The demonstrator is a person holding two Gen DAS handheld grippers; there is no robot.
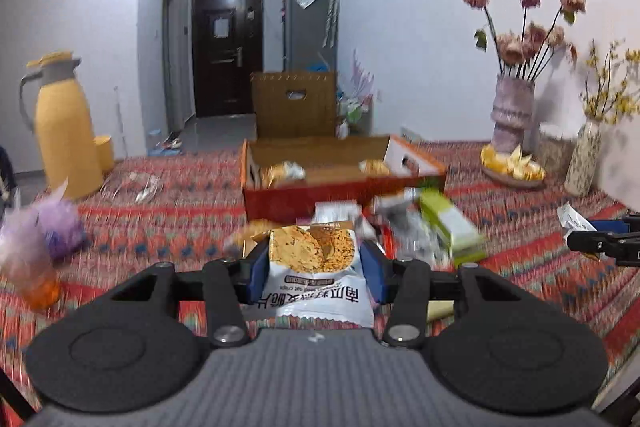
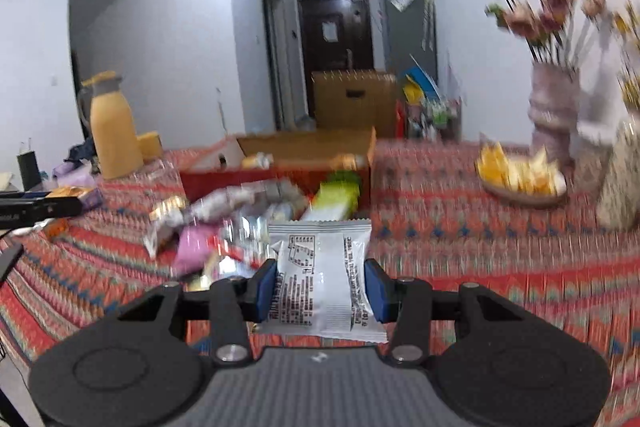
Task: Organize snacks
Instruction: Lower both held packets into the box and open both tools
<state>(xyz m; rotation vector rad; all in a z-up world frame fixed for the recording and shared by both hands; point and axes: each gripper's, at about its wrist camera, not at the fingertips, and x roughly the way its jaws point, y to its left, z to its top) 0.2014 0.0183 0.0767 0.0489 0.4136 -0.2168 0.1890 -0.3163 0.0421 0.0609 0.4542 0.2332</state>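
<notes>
My left gripper (image 1: 314,269) is shut on a white snack packet (image 1: 312,267) with a picture of golden crisps, held above the patterned tablecloth. My right gripper (image 2: 320,285) is shut on a silver-white snack packet (image 2: 322,279) whose printed back faces the camera. Beyond both lies a heap of loose snacks (image 1: 404,223) (image 2: 240,215), among them a green and white pack (image 1: 452,223) (image 2: 336,197). Behind the heap stands an open red cardboard box (image 1: 340,191) (image 2: 280,171) with a few packets inside. The right gripper's tip (image 1: 600,243) shows at the right edge of the left wrist view.
A yellow thermos jug (image 1: 64,131) (image 2: 112,131) stands at the table's left. At the right are a vase of dried flowers (image 1: 512,111) (image 2: 554,111), a dish of yellow wrappers (image 1: 512,167) (image 2: 520,179) and a speckled vase (image 1: 584,159). A purple pouch (image 1: 60,227) lies at the left.
</notes>
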